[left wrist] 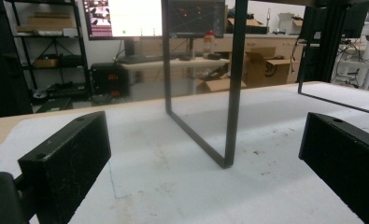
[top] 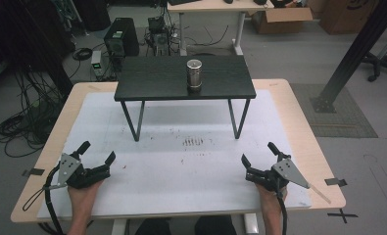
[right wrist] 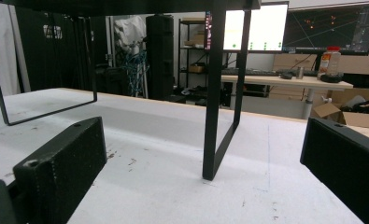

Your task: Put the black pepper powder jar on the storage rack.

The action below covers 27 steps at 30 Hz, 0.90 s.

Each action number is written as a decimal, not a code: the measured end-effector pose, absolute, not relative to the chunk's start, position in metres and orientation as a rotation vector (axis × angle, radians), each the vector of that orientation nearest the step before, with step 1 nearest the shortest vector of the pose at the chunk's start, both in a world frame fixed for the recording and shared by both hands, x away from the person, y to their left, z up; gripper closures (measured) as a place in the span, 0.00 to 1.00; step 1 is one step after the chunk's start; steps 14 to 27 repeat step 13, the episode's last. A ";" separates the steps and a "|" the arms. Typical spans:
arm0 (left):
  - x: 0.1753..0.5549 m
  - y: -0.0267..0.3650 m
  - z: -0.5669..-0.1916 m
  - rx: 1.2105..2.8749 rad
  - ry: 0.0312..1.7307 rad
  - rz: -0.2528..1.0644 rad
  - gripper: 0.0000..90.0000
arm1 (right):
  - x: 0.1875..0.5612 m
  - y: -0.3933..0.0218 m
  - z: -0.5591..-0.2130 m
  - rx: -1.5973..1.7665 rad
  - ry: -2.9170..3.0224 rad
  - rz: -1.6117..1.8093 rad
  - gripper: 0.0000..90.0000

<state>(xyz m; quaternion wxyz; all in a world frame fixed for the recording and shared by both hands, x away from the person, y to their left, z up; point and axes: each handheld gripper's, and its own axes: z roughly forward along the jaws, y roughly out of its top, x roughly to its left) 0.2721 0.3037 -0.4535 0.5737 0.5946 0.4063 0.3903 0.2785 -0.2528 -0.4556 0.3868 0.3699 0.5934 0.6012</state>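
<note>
A shiny metal canister stands upright on a small black shelf table at the far middle of the white mat. My left gripper rests on the mat near the front left, held by a hand, jaws wide apart and empty. At the front right my right gripper is likewise open and empty. In the left gripper view my left gripper faces the shelf's black frame leg. In the right gripper view my right gripper faces the other frame leg.
The wooden table's edge rims the mat. Small dark specks mark the mat under the shelf's front. On the floor beyond are cables, a computer tower, a desk and cardboard boxes.
</note>
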 end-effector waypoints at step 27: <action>0.272 0.304 -0.453 1.393 0.951 0.917 0.03 | 0.278 -0.253 -0.456 0.938 1.509 1.535 0.00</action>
